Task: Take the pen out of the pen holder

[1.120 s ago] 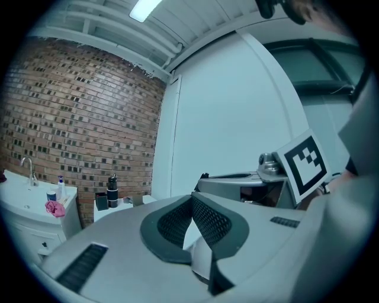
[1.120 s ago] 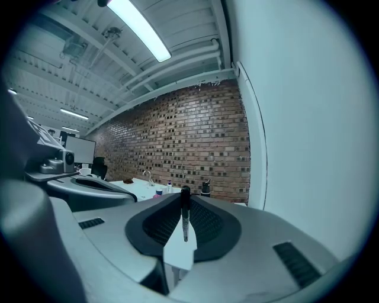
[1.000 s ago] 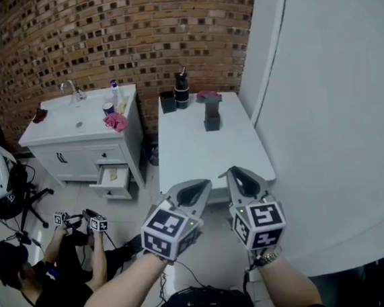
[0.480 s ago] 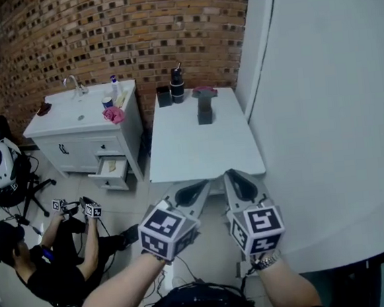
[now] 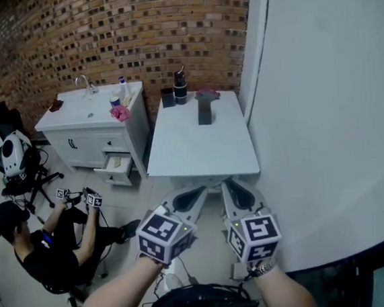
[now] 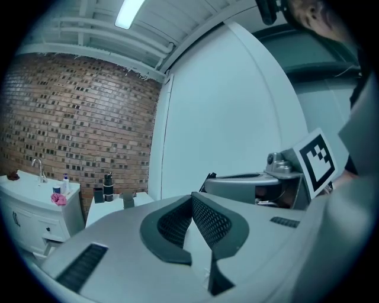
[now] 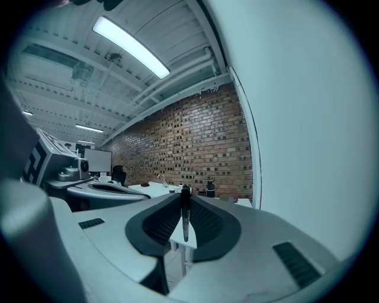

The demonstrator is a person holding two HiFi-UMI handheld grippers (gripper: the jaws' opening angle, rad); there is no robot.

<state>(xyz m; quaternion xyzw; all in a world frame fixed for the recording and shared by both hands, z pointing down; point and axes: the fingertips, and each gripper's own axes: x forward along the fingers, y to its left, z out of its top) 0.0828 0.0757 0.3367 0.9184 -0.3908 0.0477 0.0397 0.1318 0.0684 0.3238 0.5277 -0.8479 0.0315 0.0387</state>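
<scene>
Right gripper [image 7: 185,200]: jaws are seen clamped on a dark pen [image 7: 185,214]. The pen is held upright between the pad tips, narrower end at 6 o'clock. Print on the pen is too small to be read.

Left gripper [image 6: 191,198]: pad tips are seen together, with nothing gripped.

Head view: both grippers are held side by side at 6 o'clock, near each other. Jaws are pointed to 12 o'clock, toward a white table [image 5: 202,148], with the pen short of its near edge. Each cube is faced with black-and-white square markers, patterns only.

Table, far end: a black cup [image 5: 167,98] is noted at 11 o'clock, with a black bottle [image 5: 180,90] just beside it. A dark block [image 5: 205,112] stands apart at 12 o'clock. Which of these is the pen holder cannot be told, and their labels are too small to be read.

At 10 o'clock a white sink cabinet [image 5: 91,125] is seen, with a pink cloth [image 5: 120,113] on top and one drawer [image 5: 115,167] open. At 8 o'clock a person [image 5: 46,248] is seated on the floor, two marker cubes held. A brick wall [image 5: 133,33] is seen behind, and a white wall [image 5: 329,102] at 3 o'clock.
</scene>
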